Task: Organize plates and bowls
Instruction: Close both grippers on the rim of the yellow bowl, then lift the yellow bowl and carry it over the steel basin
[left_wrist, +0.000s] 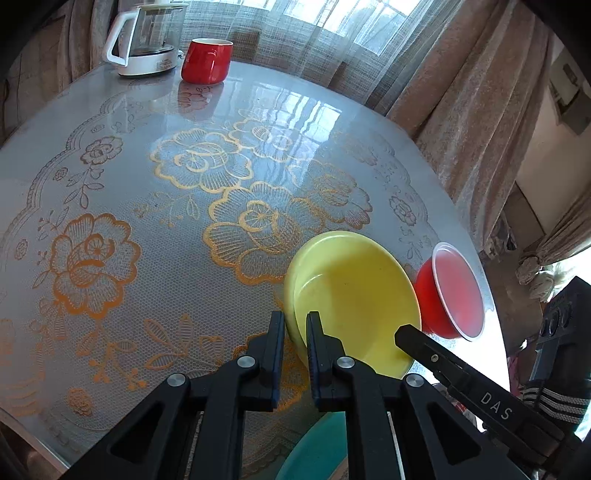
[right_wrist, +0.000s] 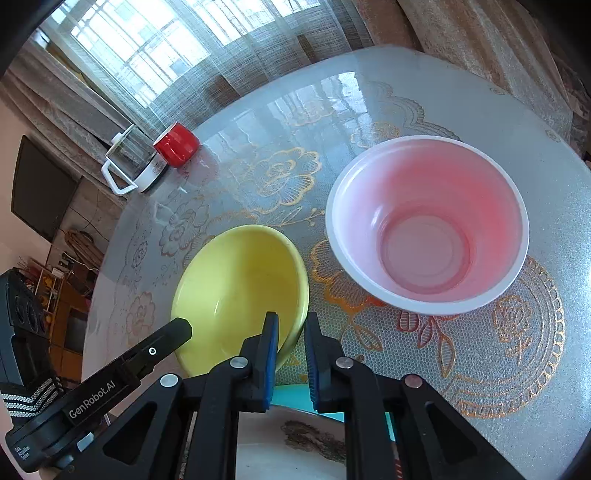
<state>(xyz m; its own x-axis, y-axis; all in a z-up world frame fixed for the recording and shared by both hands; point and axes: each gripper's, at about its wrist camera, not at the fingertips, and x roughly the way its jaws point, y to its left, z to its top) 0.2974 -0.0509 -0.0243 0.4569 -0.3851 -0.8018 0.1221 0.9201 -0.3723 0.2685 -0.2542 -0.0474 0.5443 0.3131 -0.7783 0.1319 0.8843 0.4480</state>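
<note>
A yellow bowl (left_wrist: 354, 295) is held over the table's near edge. My left gripper (left_wrist: 295, 321) is shut on its left rim. My right gripper (right_wrist: 290, 325) is shut on its opposite rim, and the bowl also shows in the right wrist view (right_wrist: 236, 291). The right gripper's finger reaches in from the right in the left wrist view (left_wrist: 413, 338). A red plastic bowl with a white inside (right_wrist: 426, 221) stands upright on the table to the right of the yellow bowl; it also shows in the left wrist view (left_wrist: 452, 291). A teal plate (left_wrist: 321, 443) lies below the grippers, partly hidden.
A red mug (left_wrist: 207, 61) and a glass kettle with a white handle (left_wrist: 147, 40) stand at the table's far edge. The round table (left_wrist: 147, 184) has a lace-patterned glossy cover. Curtains hang behind it. A patterned white plate (right_wrist: 295, 443) lies under the right gripper.
</note>
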